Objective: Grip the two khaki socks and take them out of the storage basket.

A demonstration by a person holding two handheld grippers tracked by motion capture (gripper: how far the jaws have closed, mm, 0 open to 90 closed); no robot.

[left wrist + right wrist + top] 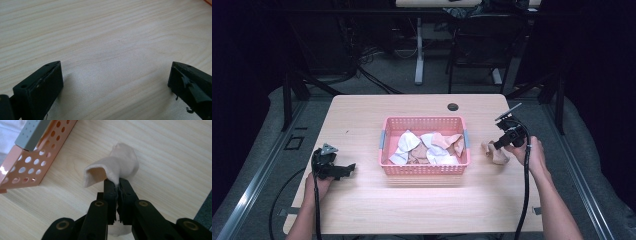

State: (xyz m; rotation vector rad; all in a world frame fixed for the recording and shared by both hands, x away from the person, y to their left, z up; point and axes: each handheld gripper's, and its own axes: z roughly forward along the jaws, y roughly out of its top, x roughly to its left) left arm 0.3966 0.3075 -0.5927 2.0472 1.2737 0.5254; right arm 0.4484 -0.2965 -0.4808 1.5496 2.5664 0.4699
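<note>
Right gripper view: the right tongs (117, 185) pinch a soft, cream knit sock (117, 166), its cuff gaping, at frame centre over pale wood-grain worktop (162, 150); the perforated pink plastic basket (30, 167) sits upper left, near it. The left tongs (115, 82) are spread wide over bare worktop

The high view looks forward and down from above the person's side, taking in the whole tabletop (422, 200) with the pink basket (424, 169) at its middle. The left gripper view sits very close over bare tabletop (112, 37), looking along its own jaws. The right gripper view, also close and low, shares with the high view the basket's (27, 162) corner and the pale sock (117, 167) beside it (496, 152).
</note>
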